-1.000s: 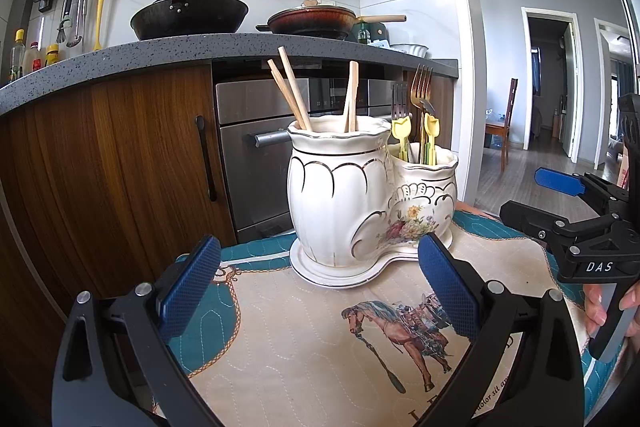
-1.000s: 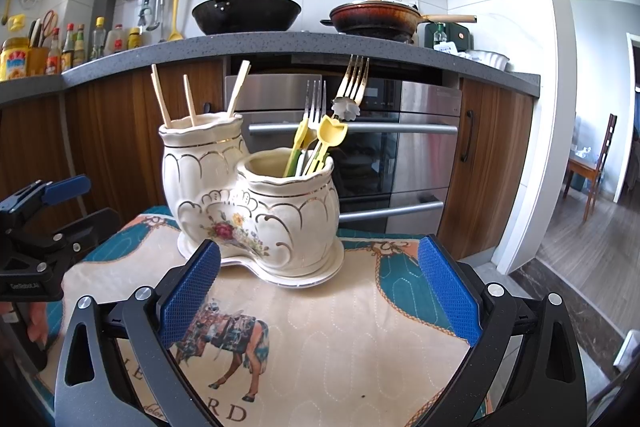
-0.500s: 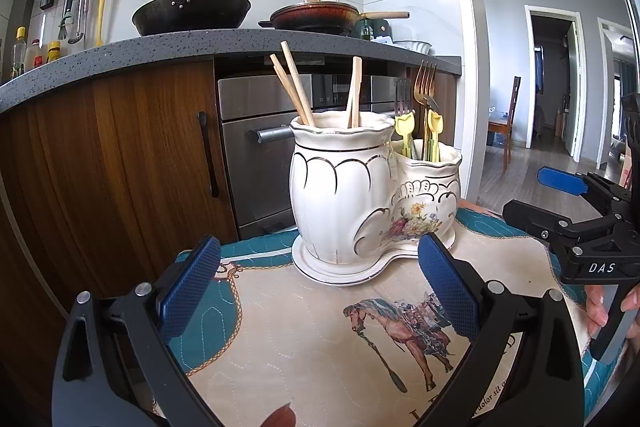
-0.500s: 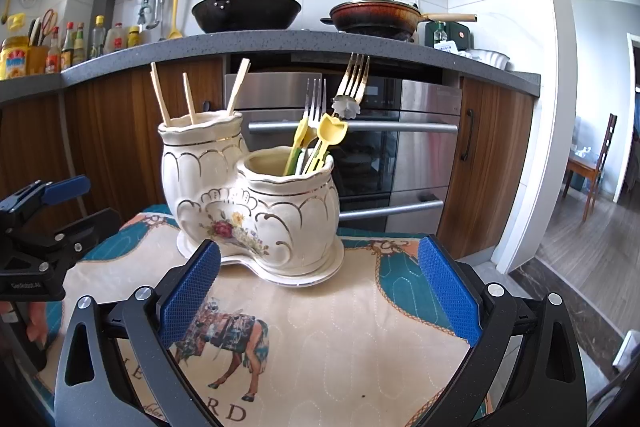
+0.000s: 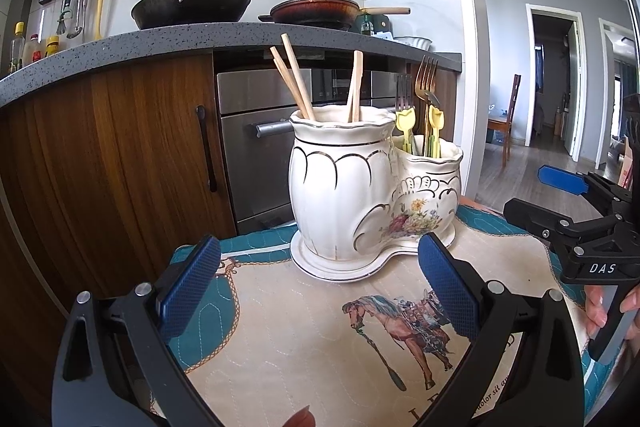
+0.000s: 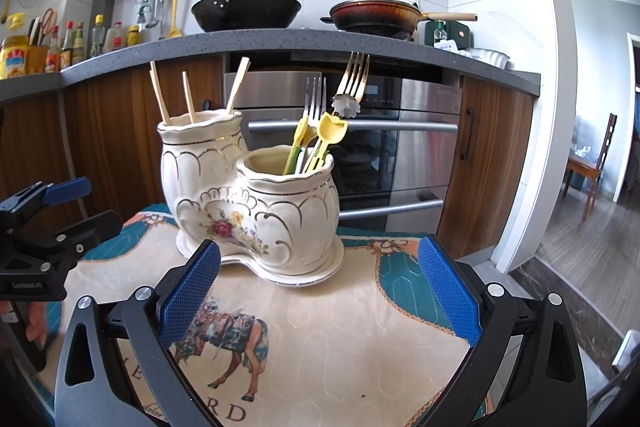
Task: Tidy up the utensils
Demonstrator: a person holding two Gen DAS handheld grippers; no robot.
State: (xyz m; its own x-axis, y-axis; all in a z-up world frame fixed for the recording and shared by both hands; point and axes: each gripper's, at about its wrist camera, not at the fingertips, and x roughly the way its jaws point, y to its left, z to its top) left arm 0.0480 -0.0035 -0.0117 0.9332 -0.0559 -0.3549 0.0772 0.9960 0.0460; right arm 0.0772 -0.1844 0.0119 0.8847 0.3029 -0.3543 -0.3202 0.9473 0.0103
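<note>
A white ceramic double holder (image 5: 360, 195) stands on a horse-print mat (image 5: 304, 339); it also shows in the right wrist view (image 6: 256, 211). Its tall pot holds wooden chopsticks (image 5: 298, 83), also seen from the right (image 6: 188, 97). Its low pot holds forks (image 5: 425, 79) and yellow-handled utensils (image 5: 404, 123), which show from the right as forks (image 6: 354, 75) and yellow handles (image 6: 332, 131). My left gripper (image 5: 318, 289) is open and empty, just short of the holder. My right gripper (image 6: 318, 289) is open and empty in front of the low pot. Each gripper shows in the other's view: the right one (image 5: 560, 203), the left one (image 6: 60, 211).
The mat (image 6: 340, 347) covers a small table with edges close on all sides. Behind stand wooden cabinets (image 5: 120, 167), a steel oven (image 6: 400, 155) and a grey counter (image 5: 160, 39) with a wok (image 5: 192, 3) and a pan (image 6: 376, 15). Wood floor (image 6: 592, 251) lies to the right.
The left wrist view has drifted slightly, so the holder sits a little further right and higher. The right gripper has hardly moved. Both stay open and empty.
</note>
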